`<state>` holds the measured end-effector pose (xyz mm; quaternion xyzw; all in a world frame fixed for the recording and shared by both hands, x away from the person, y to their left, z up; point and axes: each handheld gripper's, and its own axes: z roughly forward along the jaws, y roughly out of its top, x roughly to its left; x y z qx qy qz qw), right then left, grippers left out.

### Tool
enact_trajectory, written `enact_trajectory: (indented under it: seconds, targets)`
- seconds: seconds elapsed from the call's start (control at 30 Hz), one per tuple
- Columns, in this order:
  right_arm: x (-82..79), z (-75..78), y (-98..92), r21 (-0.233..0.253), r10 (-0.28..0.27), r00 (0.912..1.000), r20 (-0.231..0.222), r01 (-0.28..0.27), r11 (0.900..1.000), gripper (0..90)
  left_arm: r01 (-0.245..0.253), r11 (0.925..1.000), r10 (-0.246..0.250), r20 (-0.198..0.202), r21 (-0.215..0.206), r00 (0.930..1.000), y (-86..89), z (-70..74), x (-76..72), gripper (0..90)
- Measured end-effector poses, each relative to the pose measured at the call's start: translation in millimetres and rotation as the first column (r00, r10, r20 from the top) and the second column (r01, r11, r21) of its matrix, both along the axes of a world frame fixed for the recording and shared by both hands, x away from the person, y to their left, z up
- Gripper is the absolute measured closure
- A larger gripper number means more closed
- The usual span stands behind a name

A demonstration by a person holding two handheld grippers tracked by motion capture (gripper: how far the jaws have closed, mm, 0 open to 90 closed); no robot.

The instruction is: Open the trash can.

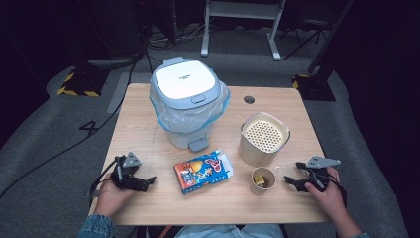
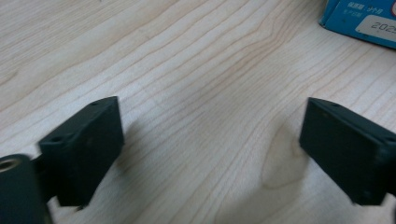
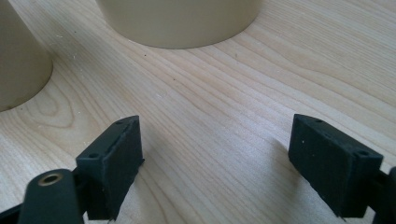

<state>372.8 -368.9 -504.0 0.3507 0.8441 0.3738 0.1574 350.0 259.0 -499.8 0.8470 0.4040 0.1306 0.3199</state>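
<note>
Both tongs rest open near the desk's front edge, with the snack packet between them.

High view: left tongs (image 1: pixel 148 181) lie well left of the snack packet (image 1: pixel 203 171); right tongs (image 1: pixel 292 181) sit just beside the paper cup (image 1: pixel 262 180). Left gripper view: jaws spread wide over bare desk (image 2: pixel 196 84). Right gripper view: jaws wide apart, bare wood between, cup and canister (image 3: pixel 180 21) ahead.

Black fingers (image 2: pixel 84 154), denim sleeve (image 1: pixel 96 225)

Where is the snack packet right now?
In the high view the snack packet lies flat near the table's front edge, just in front of the pedal bin, between the left gripper and the small paper cup.
</note>
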Motion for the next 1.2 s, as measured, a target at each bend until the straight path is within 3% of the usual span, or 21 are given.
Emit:
enact_trajectory:
  seconds: [0.03,0.07,0.1,0.2,0.27,0.33,0.5,0.67,0.7,0.8,0.87,0.9,0.97,1.0,1.03,1.07,1.13,1.2]
  targets:
    - [0.0,0.0,0.0,0.000,0.000,1.0000,0.000,0.000,1.000,17.7,0.000,1.0000,0.000,0.000,0.000,1.0000,0.0,0.0,0.0,13.6]
    - [0.0,0.0,-0.1,-0.001,0.000,1.0000,0.000,0.000,1.000,17.7,-0.008,0.9999,0.008,-0.027,-0.013,0.9996,1.5,3.4,0.2,13.6]
    - [0.1,0.0,-0.1,-0.001,0.001,1.0000,0.000,-0.001,1.000,17.7,-0.016,0.9985,0.013,-0.057,-0.052,0.9983,3.8,6.6,0.5,17.9]
    - [0.0,0.0,-0.1,-0.001,0.000,1.0000,0.000,0.000,1.000,17.7,-0.005,0.9972,0.001,-0.043,-0.075,0.9991,4.8,12.1,-0.8,21.7]
    - [0.0,0.0,0.0,-0.001,0.000,1.0000,0.000,0.000,1.000,17.7,-0.001,0.9891,0.001,0.005,-0.148,1.0000,5.4,24.8,-5.1,24.5]
    - [0.0,0.0,0.0,-0.001,0.000,1.0000,0.000,0.000,1.000,17.7,0.002,0.9821,0.004,0.034,-0.188,0.9994,4.6,32.4,-8.2,26.4]
    - [0.0,0.0,0.0,-0.001,0.000,1.0000,0.000,0.000,1.000,17.7,0.016,0.9804,0.002,0.088,-0.196,0.9961,0.6,45.7,-14.2,28.5]
    - [0.0,0.0,0.0,-0.001,0.000,1.0000,0.000,0.000,1.000,17.7,0.022,0.9869,-0.003,0.118,-0.160,0.9931,-5.1,63.3,-18.0,38.7]
    - [0.0,0.0,0.0,-0.001,0.000,1.0000,0.000,0.000,1.000,17.7,0.048,0.9862,-0.028,0.128,-0.158,0.9914,-7.1,71.0,-18.5,45.3]
    - [0.0,0.0,0.0,-0.001,0.000,1.0000,0.000,0.000,1.000,17.7,0.049,0.9864,-0.027,0.142,-0.156,0.9895,-10.1,81.0,-19.7,50.9]
    - [0.0,-0.1,0.0,0.000,0.000,1.0000,0.001,0.000,1.000,17.7,0.049,0.9861,-0.025,0.150,-0.159,0.9884,-12.7,88.8,-19.6,63.6]
    - [0.0,0.0,0.0,-0.001,0.000,1.0000,0.000,0.000,1.000,17.7,0.081,0.9821,-0.054,0.157,-0.170,0.9861,-15.1,97.8,-19.2,67.6]
    - [0.0,-0.1,-0.1,-0.001,0.000,1.0000,0.001,0.000,1.000,17.7,0.090,0.9795,-0.062,0.157,-0.180,0.9857,-17.2,102.1,-19.5,69.8]
    - [0.0,-0.1,0.0,-0.001,0.000,1.0000,0.001,0.000,1.000,17.7,0.134,0.9724,-0.102,0.169,-0.191,0.9804,-20.6,111.1,-18.9,74.6]
    - [0.0,-0.1,0.0,-0.001,0.000,1.0000,0.001,0.000,1.000,17.7,0.134,0.9724,-0.102,0.169,-0.191,0.9804,-20.6,111.1,-18.9,77.4]
    - [-0.1,-0.1,0.0,0.000,-0.001,1.0000,0.001,0.001,1.000,17.7,0.170,0.9672,-0.133,0.191,-0.189,0.9725,-25.6,119.4,-18.4,81.5]
    - [-0.1,-0.1,0.0,0.000,-0.001,1.0000,0.001,0.001,1.000,17.7,0.183,0.9654,-0.146,0.197,-0.186,0.9695,-28.6,123.4,-18.2,87.3]
    - [-0.1,-0.1,0.0,0.000,-0.001,1.0000,0.001,0.001,1.000,17.7,0.214,0.9601,-0.174,0.214,-0.180,0.9613,-33.8,131.1,-16.4,89.3]
